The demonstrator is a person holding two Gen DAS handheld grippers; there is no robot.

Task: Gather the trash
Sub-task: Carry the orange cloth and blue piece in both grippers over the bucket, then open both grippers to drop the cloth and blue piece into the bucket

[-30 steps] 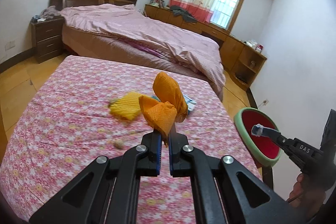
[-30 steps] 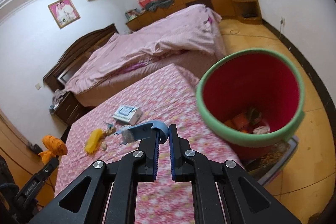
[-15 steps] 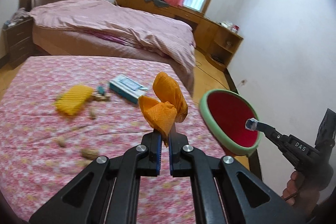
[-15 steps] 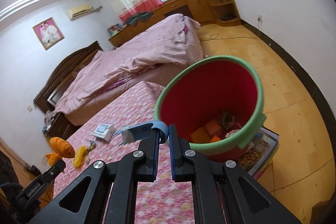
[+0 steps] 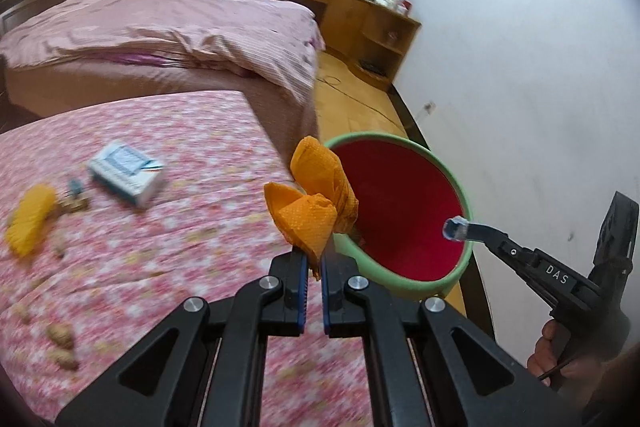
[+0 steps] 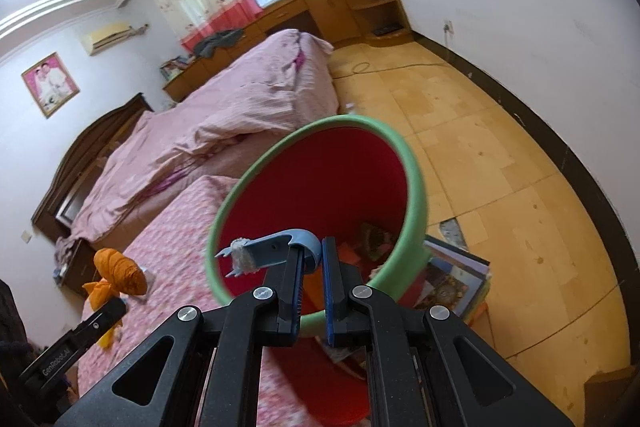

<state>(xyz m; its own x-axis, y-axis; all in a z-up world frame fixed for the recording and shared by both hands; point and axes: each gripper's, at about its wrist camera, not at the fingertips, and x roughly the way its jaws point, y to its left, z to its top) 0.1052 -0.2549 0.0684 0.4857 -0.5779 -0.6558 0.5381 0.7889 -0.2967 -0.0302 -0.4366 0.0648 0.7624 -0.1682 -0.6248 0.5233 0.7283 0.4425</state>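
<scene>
Two grippers: both hand-held, black, two-fingered, each clamped on one piece of trash.
Left gripper (image 5: 314, 259): jaws pressed together on the lower end of a crumpled orange mesh wrapper (image 5: 316, 203), which stands up above the fingertips.
Orange wrapper's place: at the right edge of the pink floral bedspread (image 5: 180, 227), just beside the near rim of the bin; in the right wrist view it shows at the far left, over the bedspread.
Right gripper (image 6: 312, 263): jaws nearly together, pinching the curved end of a small pale blue plastic razor-like tool (image 6: 272, 251) with whitish fluff on its head.
Blue tool's place: it sticks out to the left of the fingers, over the mouth of the bin; in the left wrist view its tip sits above the far rim.
Bin: round red plastic waste bin with a green rim (image 6: 416, 195), on the floor against the bed's edge, standing on a stack of printed books or magazines (image 6: 452, 279); orange and dark scraps lie in its bottom.
Person: one hand (image 5: 560, 355) on the right gripper's handle, low right in the left wrist view.
Still on the bedspread: a yellow mesh wrapper (image 5: 30, 223), a small white and blue box (image 5: 126, 173), a few brownish nuts or shells (image 5: 62, 339), all blurred.
Beyond: a second bed with a pink striped quilt (image 5: 160, 31).
</scene>
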